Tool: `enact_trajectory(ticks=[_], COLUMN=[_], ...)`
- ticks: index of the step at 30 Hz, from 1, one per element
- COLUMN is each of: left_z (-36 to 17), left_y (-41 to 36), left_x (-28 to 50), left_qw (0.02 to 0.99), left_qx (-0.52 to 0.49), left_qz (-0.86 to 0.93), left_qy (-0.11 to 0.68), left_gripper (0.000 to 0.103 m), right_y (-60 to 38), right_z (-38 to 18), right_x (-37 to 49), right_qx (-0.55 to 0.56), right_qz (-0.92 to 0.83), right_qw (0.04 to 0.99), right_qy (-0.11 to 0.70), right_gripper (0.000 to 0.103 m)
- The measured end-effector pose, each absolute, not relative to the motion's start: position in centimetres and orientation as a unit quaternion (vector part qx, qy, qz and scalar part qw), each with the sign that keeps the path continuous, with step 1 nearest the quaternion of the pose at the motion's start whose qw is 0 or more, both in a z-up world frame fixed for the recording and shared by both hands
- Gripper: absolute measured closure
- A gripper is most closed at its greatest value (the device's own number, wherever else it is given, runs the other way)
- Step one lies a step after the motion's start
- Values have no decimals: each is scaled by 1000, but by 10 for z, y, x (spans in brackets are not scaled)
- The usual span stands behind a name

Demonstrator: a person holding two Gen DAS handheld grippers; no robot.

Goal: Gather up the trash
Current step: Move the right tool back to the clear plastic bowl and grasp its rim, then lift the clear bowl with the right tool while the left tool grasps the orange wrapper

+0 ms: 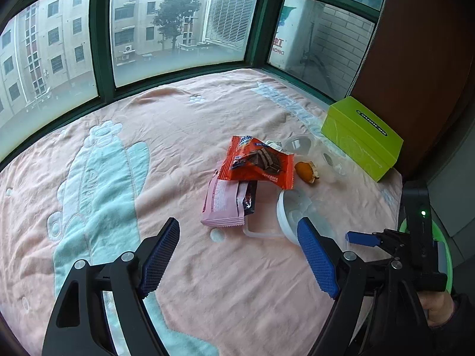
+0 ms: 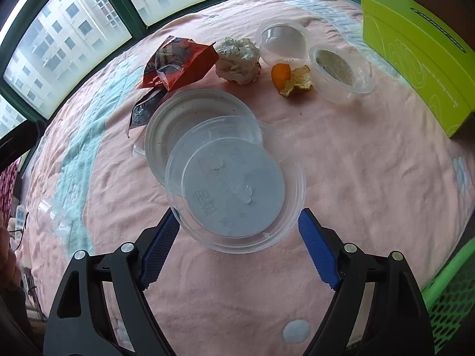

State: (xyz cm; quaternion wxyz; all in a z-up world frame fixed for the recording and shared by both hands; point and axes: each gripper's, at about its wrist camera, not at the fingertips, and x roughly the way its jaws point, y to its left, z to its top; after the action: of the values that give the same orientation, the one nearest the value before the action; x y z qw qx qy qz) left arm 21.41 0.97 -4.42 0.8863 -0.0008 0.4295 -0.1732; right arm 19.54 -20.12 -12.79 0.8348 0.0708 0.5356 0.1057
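Both tongs gape: left (image 1: 239,255) empty, right (image 2: 237,237) around clear container (image 2: 234,187) beside wrappers (image 2: 181,62).

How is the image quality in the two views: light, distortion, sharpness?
Left wrist view: soft daylight from the window, weak shadows, strong fisheye bending of its frame, dark corners. Right wrist view: same even light, small glare on the clear round container, sharp centre, curved edges.

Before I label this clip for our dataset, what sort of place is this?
Probably a bay-window ledge in an upper-floor flat: green-framed windows wrap round it, facing apartment blocks; a pink and mint fleece blanket covers it, and snack litter like the orange snack wrapper lies there.
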Motion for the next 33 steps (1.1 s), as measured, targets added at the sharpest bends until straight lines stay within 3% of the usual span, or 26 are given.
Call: enact_trajectory(ticks=[16, 33], left_z=[-52, -87], left_y=[-39, -57], left_x=[273, 335], left_qw=[875, 844], left_qx=[22, 5], left_qz=[-197, -232], left_qy=[443, 484], left_gripper=[9, 9], right_y=[-218, -205], right_z=[-104, -130], right_x=[161, 150], right_qx=[101, 76], right_qz=[111, 122], right_qw=[843, 824], right_qy=[516, 547], right_gripper=[24, 23])
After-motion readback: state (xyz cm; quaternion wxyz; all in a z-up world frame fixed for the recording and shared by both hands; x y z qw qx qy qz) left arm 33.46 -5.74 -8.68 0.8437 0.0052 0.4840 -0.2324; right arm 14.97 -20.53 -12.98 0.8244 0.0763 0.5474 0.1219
